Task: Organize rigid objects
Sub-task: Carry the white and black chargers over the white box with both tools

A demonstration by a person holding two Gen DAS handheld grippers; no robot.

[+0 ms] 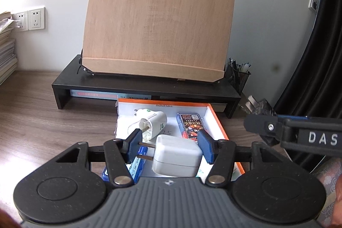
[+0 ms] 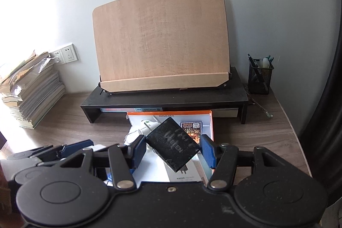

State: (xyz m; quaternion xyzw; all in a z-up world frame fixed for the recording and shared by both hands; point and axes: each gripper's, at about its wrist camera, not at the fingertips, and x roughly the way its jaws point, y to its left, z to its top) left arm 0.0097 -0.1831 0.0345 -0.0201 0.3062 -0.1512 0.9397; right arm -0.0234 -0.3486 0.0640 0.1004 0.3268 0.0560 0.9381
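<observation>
- Left gripper (image 1: 168,147): blue-padded fingers (image 1: 134,145) clamp a white square plastic charger block (image 1: 176,158), one pad on its prongs at 9 o'clock, the other on its body at 3 o'clock.
- Right gripper (image 2: 173,150): fingers (image 2: 140,150) grasp a black flat rectangular charger (image 2: 173,145) at its corners, tilted diagonally.
- Both chargers hang over the orange-rimmed white cardboard box (image 1: 215,119) on the brown wood-grain worktop (image 1: 42,121).
- In the box at 12 o'clock: a white rounded plug adapter (image 1: 149,123) and a small colourful printed pack (image 1: 190,124); a blue case (image 1: 137,166) at 8 o'clock.
- Behind the box: a black desk riser (image 1: 70,78) carrying a light wooden book stand (image 1: 158,31); a black mesh pen holder (image 2: 259,76) at 2 o'clock, a stack of books (image 2: 34,97) at 9 o'clock.
</observation>
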